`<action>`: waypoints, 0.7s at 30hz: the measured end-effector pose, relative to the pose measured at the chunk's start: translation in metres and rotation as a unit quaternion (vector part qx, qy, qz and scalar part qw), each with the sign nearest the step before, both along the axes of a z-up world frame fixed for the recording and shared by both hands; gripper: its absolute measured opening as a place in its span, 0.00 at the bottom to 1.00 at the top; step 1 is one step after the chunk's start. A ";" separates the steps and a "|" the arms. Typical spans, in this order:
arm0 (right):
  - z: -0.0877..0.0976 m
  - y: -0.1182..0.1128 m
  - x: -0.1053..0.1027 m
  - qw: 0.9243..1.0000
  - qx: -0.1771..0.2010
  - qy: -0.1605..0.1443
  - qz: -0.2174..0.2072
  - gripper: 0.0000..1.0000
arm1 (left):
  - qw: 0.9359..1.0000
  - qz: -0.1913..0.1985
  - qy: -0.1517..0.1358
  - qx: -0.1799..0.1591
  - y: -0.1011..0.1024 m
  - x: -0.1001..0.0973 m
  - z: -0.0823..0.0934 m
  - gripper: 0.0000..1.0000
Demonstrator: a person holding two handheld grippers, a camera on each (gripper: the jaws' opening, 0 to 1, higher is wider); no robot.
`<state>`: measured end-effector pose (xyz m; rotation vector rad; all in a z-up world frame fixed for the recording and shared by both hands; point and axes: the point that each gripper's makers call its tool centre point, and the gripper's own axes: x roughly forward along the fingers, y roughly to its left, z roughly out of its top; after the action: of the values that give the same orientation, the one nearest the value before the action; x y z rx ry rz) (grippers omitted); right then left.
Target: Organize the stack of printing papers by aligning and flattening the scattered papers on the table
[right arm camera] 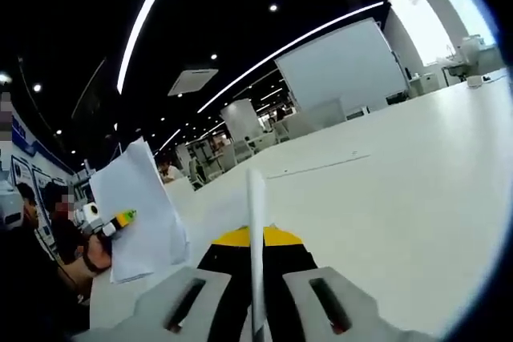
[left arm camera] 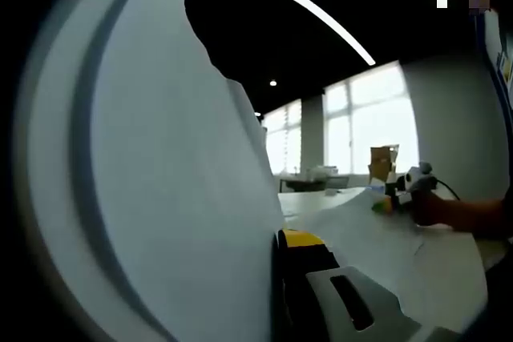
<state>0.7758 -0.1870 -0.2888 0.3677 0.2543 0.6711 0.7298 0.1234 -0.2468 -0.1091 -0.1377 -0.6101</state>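
The big white desk (right arm camera: pixel 385 190) spreads wide in the right gripper view, and it looks bare and flat far out to the windows. In the left gripper view the papers (left arm camera: pixel 176 198) are the biggest thing. They stand up tall and bend over, right in front of the camera, and more white paper lies flat on the desk beyond them.

In the right gripper view the same bunch of papers (right arm camera: pixel 140 214) is lifted up off the desk on the far left, and the left gripper (right arm camera: pixel 112 222), with a person's hand behind it, holds them there. A thin sheet edge (right arm camera: pixel 256 238) stands straight up in the middle of that view, and the right gripper (right arm camera: pixel 256 310) is squeezed tight on it, one jaw on each side.

In the left gripper view one jaw shows beside the tall papers, pressed close to them, so the left gripper is clamped on the papers. The right gripper (left arm camera: pixel 401 194) looks small far off, above the flat paper.
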 end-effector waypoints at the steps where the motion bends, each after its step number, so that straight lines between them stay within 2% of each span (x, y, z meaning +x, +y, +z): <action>1: 0.001 0.000 0.000 1.000 0.000 -0.001 0.000 0.00 | 1.000 0.000 0.000 0.000 0.000 0.000 0.000 0.09; 7: 0.005 0.003 -0.001 1.000 0.002 -0.006 -0.001 0.00 | 1.000 0.000 0.000 0.000 0.000 0.000 0.000 0.09; 21: 0.034 0.009 -0.008 0.999 0.010 -0.036 -0.008 0.00 | 1.000 0.001 0.000 0.002 0.003 0.002 -0.002 0.09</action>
<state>0.7677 -0.1783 -0.2546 0.3647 0.1768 0.6706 0.7316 0.1265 -0.2492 -0.1045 -0.1359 -0.6076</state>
